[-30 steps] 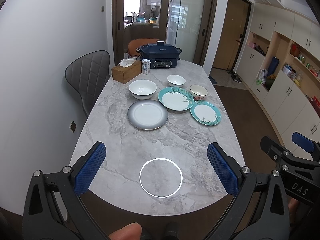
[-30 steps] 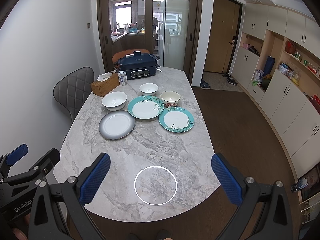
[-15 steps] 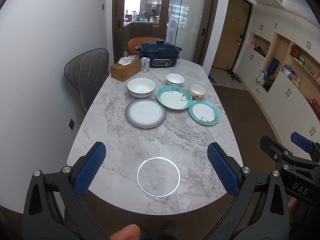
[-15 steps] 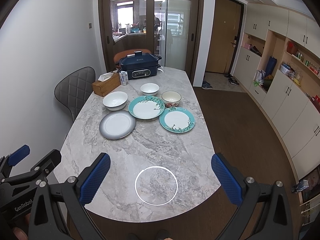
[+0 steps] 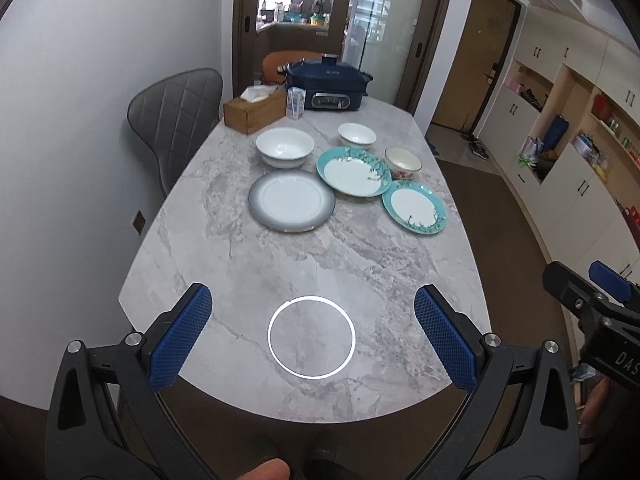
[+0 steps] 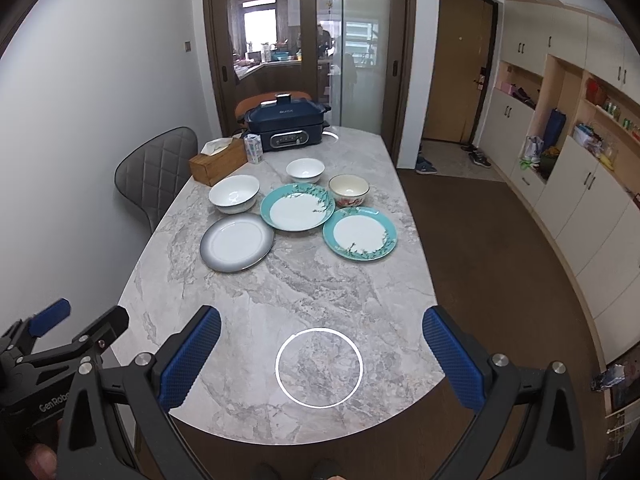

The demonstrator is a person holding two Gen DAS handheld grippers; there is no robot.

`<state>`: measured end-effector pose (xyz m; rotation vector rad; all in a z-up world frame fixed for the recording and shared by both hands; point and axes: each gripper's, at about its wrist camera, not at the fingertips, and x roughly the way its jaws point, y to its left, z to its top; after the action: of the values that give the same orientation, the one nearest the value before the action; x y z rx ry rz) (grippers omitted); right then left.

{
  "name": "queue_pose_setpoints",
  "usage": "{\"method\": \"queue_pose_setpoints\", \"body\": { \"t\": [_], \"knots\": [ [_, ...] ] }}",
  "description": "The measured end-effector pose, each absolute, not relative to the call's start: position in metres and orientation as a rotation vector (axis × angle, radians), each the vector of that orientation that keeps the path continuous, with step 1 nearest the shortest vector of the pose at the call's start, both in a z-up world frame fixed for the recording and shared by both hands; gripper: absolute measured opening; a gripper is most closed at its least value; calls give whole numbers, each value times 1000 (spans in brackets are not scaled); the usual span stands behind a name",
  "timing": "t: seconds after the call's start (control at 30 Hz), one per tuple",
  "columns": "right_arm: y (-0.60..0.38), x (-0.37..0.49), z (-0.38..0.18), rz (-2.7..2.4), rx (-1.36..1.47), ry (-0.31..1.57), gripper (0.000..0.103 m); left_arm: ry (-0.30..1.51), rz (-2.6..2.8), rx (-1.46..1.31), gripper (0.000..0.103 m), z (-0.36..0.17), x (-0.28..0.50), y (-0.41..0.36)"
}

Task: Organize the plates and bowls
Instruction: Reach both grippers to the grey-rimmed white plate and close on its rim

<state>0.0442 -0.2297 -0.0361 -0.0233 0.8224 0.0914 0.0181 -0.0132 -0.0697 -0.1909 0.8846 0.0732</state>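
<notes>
Beyond the glass doors [image 6: 304, 60] the kitchen things are too small and hazy to name. The orange chair [image 5: 288, 60] shows only its top behind the blue cooker [image 5: 326, 86]. The floral bowl's [image 5: 403, 162] near side is hidden by the larger teal plate [image 5: 354, 172]. The right gripper [image 5: 600, 300] is cut off at the left wrist view's right edge. A fingertip [image 5: 266, 470] pokes in at that view's bottom edge. Items on the far-right shelves [image 6: 600, 120] are unreadable.

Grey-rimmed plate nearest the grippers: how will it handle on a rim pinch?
The grey-rimmed plate looks like glazed ceramic: probably stiff, fairly heavy, breakable if dropped. Its glossy surface may be slippery. It lies flat on the marble table, so getting under its low rim looks awkward; pushed, it would likely slide rather than tip.
</notes>
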Motion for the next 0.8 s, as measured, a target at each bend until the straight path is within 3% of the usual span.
{"method": "queue_pose_setpoints", "body": {
  "t": [0.2,0.37,0.6,0.73,0.8],
  "knots": [
    [-259,75,-115,150,61,921,103,1103,114,-343,101,-171,37,23],
    [-270,105,-172,248,181,980,103,1134,55,-683,101,-249,44,74],
    [-234,184,-223,425,327,1022,102,1058,-54,-551,103,-276,132,102],
    [-206,246,-249,472,423,1049,96,1313,-92,-579,102,-313,221,134],
    [-194,279,-267,487,503,1078,95,1331,-67,-663,102,-326,257,164]
  ]
}}
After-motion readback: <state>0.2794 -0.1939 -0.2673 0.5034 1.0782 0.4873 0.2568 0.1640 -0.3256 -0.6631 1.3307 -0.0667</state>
